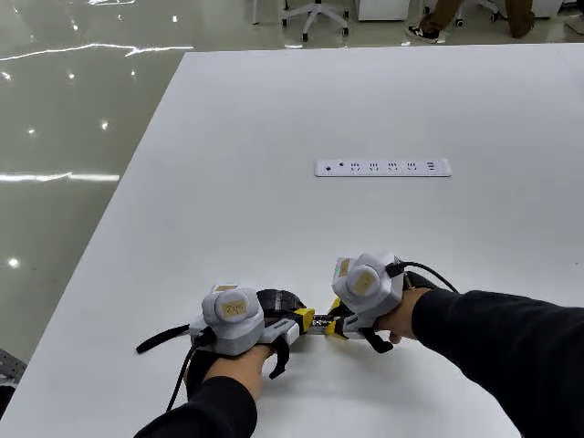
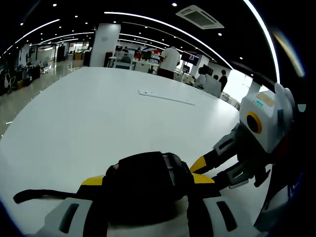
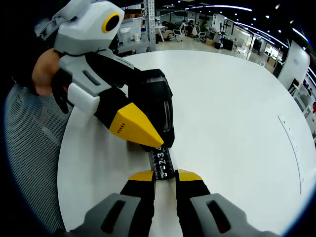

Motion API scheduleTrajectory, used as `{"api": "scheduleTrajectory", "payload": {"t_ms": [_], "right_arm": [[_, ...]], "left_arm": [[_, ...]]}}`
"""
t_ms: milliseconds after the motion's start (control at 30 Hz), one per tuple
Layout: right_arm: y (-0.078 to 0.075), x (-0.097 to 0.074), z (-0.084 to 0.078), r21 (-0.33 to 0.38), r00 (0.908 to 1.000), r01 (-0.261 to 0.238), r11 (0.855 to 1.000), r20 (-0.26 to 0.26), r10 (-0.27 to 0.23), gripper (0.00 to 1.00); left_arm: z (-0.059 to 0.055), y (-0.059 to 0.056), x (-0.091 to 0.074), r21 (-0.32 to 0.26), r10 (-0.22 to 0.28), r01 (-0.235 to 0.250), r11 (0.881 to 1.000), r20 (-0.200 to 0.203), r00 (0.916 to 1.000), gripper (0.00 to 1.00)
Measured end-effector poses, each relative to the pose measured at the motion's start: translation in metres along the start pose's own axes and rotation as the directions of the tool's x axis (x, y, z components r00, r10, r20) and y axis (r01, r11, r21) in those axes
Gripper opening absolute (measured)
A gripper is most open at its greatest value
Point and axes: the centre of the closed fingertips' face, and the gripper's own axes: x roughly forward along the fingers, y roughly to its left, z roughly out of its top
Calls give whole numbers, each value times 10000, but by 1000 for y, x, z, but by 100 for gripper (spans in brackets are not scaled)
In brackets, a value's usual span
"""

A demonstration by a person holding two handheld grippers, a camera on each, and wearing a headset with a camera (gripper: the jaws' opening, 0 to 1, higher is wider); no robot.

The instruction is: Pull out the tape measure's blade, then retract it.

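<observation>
One blade (image 3: pixel 162 160) in right gripper (image 3: pixel 165 177), numerals legible

In the head view the left gripper (image 1: pixel 301 319) covers most of the tape measure (image 1: pixel 281 301), and the blade (image 1: pixel 319 325) shows as a sliver too small to read. In the right gripper view the blade's end is lost between the clamped tips of the right gripper (image 3: pixel 164 177). A person (image 1: pixel 444 16) is cut off above the legs by the head view's top edge.
</observation>
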Motion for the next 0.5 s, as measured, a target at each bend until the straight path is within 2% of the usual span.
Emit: {"api": "scheduleTrajectory", "payload": {"t_ms": [367, 500], "right_arm": [[8, 11, 17, -160, 9991, -79, 9998, 418, 86, 11], [8, 14, 19, -290, 9991, -132, 9995, 410, 144, 11]], "left_arm": [[0, 0, 0, -19, -72, 72, 10000, -46, 10000, 61], [-1, 0, 0, -43, -72, 72, 10000, -67, 10000, 61]]}}
